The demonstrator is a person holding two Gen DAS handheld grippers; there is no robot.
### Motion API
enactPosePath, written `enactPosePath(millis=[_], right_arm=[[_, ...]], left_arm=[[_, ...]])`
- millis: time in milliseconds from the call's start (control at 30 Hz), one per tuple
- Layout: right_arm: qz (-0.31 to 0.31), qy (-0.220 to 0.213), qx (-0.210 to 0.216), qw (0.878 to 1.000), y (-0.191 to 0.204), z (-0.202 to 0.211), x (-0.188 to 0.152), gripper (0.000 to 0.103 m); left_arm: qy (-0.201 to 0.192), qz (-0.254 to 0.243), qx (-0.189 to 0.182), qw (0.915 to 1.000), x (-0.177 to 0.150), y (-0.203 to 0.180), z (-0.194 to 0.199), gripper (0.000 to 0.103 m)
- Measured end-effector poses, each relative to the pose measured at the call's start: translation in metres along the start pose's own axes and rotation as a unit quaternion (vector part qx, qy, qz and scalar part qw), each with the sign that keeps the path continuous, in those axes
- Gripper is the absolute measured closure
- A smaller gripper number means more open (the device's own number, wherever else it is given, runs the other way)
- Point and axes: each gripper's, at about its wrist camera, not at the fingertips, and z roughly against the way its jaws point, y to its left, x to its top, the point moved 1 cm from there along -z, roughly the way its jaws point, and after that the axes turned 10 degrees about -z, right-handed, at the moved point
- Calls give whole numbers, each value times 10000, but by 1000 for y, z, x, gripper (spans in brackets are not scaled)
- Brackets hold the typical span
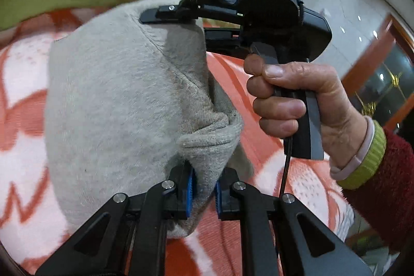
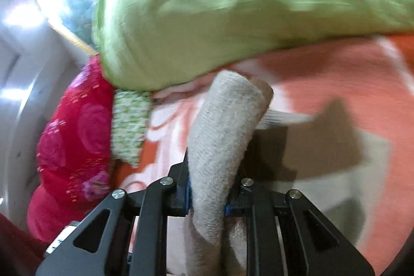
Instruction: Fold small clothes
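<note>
A small grey knit garment hangs stretched above an orange and white blanket. At the bottom of the left wrist view, my left gripper is shut on the garment's near ribbed edge, blue pads pressed on both sides. My right gripper, held by a hand, clamps the garment's far edge. In the right wrist view the same grey garment runs as a rolled fold between the jaws of the right gripper, which is shut on it.
A light green quilt lies bunched at the far side of the blanket. A red flowered cushion and a green-speckled cloth lie to the left. A red sleeve and a wooden cabinet are at the right.
</note>
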Motion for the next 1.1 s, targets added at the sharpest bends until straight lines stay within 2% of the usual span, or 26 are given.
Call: enactPosePath(millis=[100,200,367,467,600,667,733,800,867,933,1033,1100], right_arm=[[-366,-161,-292,9988,-43,13,-5,83],[-610,-245,-369,9972,-70,19,-9,84],[-542,-275,-434,9972,-85,24,-5,84],[-560,-170,-617,9964,-95,18,-6,84],[-619,-161,-605,9961,-94,12,-9,83],[-725,-97,-607,9955,-96,13,-9,79],[-794,-65,-683,9945,-94,17,-11,74],[-826,-133,-826,9931,-91,30,-15,70],[-794,-277,-958,9918,-86,44,-21,66],[-775,-468,-1085,9900,-80,64,-31,55],[-745,-604,-1037,9900,-67,84,-51,53],[-694,-661,-946,9909,-58,93,-68,53]], left_arm=[[292,-152,-125,9994,-4,-7,-28,91],[483,-268,-138,9984,-2,-11,-48,91],[589,-284,-227,9976,2,-17,-58,91],[701,-213,-260,9970,3,-12,-65,91],[707,-109,-275,9971,8,-4,-63,89],[748,-87,-260,9968,9,-6,-60,82],[788,-75,-359,9962,9,-11,-58,62],[828,-105,-440,9955,9,-17,-52,46],[845,-196,-517,9949,7,-24,-40,42],[883,-251,-576,9941,2,-28,-27,38],[799,-174,-636,9946,-5,-25,0,36],[670,3,-489,9966,-7,-10,20,32]])
